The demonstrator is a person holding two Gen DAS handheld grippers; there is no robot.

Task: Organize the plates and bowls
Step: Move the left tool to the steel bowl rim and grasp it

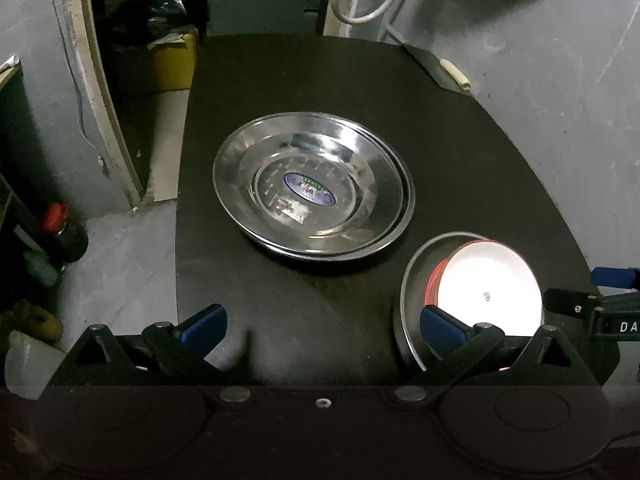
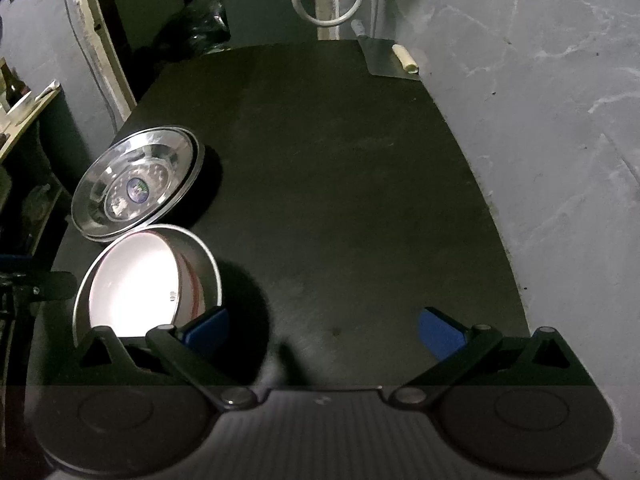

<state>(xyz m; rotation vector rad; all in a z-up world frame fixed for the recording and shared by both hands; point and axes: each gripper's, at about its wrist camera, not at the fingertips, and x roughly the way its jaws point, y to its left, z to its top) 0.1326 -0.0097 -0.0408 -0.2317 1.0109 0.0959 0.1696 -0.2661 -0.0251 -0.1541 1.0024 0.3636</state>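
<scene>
Two stacked steel plates [image 1: 312,184] with a blue oval sticker rest mid-table; the right wrist view shows the plates [image 2: 136,184] at the left edge. A steel bowl [image 1: 412,280] holding a white bowl with a red rim [image 1: 488,292] sits near the front right; in the right wrist view the steel bowl [image 2: 208,264] and white bowl [image 2: 132,284] are at lower left. My left gripper [image 1: 324,328] is open above bare table, its right pad over the steel bowl's rim. My right gripper [image 2: 324,330] is open and holds nothing, with its left pad beside the bowls.
The black table [image 2: 340,160] has wide bare room to the right and rear. A cleaver with a pale handle [image 2: 390,60] lies at the far corner. Grey walls bound the right side. Bottles [image 1: 60,232] stand on the floor at left. A white hose [image 2: 328,0] hangs behind.
</scene>
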